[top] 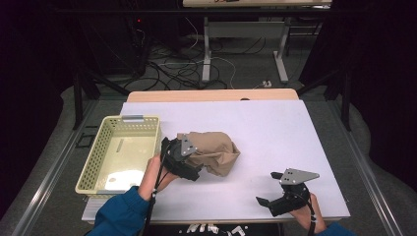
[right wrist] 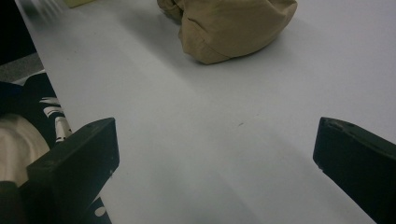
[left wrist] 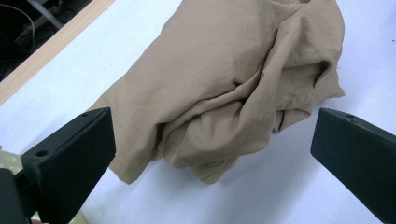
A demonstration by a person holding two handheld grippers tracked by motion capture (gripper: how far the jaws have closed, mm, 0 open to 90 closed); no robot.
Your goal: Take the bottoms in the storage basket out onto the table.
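Observation:
A crumpled tan cloth (top: 219,150) lies in a heap on the white table top (top: 275,123), left of the middle. My left gripper (top: 178,160) sits at the cloth's left side, open, its black jaws spread wide. In the left gripper view the cloth (left wrist: 224,70) lies just ahead of the left gripper (left wrist: 213,128), and neither pad touches it. My right gripper (top: 268,188) rests near the table's front edge at the right, open, with nothing between its jaws. The right gripper view has the right gripper (right wrist: 217,135) over bare table, with the cloth (right wrist: 233,23) farther off.
A pale yellow plastic basket (top: 93,162) with perforated walls stands at the table's left edge, right beside the left hand. Bare white table stretches to the right of and behind the cloth. Cables and desk legs lie on the floor beyond the far edge.

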